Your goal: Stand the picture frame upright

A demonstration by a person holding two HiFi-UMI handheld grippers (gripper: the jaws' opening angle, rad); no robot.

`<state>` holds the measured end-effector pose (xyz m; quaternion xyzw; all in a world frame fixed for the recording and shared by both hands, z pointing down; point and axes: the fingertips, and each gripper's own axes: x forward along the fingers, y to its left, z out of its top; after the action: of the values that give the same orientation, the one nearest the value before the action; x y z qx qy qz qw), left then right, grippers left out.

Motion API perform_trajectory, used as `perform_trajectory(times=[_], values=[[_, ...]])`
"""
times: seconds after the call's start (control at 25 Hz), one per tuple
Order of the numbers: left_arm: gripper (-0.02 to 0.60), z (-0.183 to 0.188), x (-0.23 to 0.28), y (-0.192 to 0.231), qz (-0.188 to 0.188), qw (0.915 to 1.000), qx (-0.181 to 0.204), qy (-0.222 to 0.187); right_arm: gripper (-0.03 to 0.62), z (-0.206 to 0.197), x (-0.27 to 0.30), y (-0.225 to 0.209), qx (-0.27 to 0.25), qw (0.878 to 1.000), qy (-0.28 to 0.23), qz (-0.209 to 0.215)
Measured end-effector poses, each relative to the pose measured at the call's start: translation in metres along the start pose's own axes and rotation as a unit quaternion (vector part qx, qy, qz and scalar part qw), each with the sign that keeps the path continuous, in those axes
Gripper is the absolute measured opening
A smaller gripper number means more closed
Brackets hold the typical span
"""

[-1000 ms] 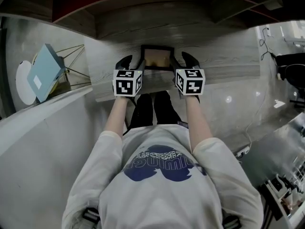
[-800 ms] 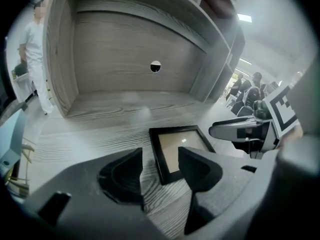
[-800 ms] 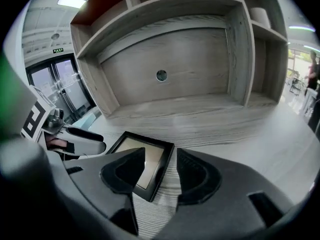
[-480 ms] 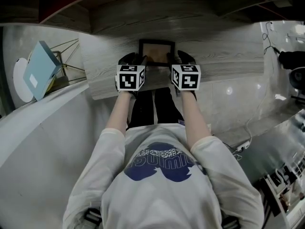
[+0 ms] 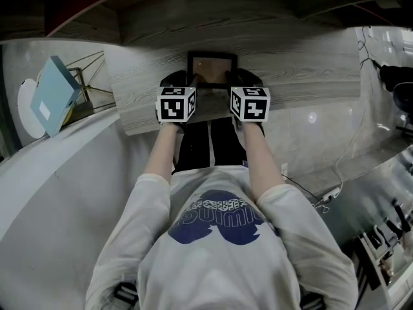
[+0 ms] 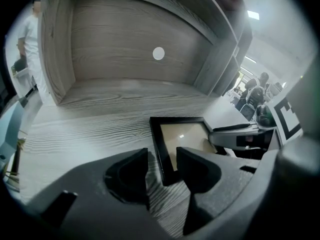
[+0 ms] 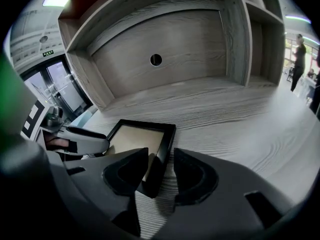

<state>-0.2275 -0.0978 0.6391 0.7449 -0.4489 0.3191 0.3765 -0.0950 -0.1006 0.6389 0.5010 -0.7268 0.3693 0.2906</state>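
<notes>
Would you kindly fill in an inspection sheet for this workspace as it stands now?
Surface: wood-grain desk, bare around the frame.
Job's things: frame lies flat, not yet upright.
Clutter: nothing seen.
Grippers: left tongs and right tongs open, each astride a side rail of the frame; jaws have just been closing.
Cables: a cable trails on the floor, right.
Surroundings: blue board left of the desk; shelving behind.

Picture frame [image 6: 182, 140]: black border, smooth, slight sheen; pane glossy, 1 glint. Tabletop [image 6: 90, 129]: pale grey wood grain, matt. Shelf back panel [image 6: 115, 44]: same grained wood, matt. Floor [image 5: 303, 147]: polished, reflective. Shirt [image 5: 219, 263]: matt cloth.
</notes>
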Motion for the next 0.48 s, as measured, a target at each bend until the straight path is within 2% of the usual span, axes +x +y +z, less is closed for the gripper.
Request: perform_trajectory(times=[0.04,0.12,0.16,0.48], values=[[0.181,0.0002,0.0005,-0.0009,-0.005,1.0,0.001,0.002,0.154,0.0001,0.0003,0.0003,-0.001,1.0,0.0,-0.001],[0.127,0.0006,0.0018,-0.0046,-0.013,0.9999,0.003,0.007,0.149,-0.0002,0.0006,0.0013,-0.003,1.0,0.0,0.0],[0.127,0.001,0.0023,-0.0058,-0.013,0.9999,0.004,0.008,0.125,-0.0003,0.0007,0.0019,-0.002,1.0,0.001,0.001],[0.106,0.0019,0.0021,-0.0038,-0.013,0.9998,-0.009,0.008,0.087,-0.0005,0.0004,-0.0011,0.014,1.0,0.0,-0.007]])
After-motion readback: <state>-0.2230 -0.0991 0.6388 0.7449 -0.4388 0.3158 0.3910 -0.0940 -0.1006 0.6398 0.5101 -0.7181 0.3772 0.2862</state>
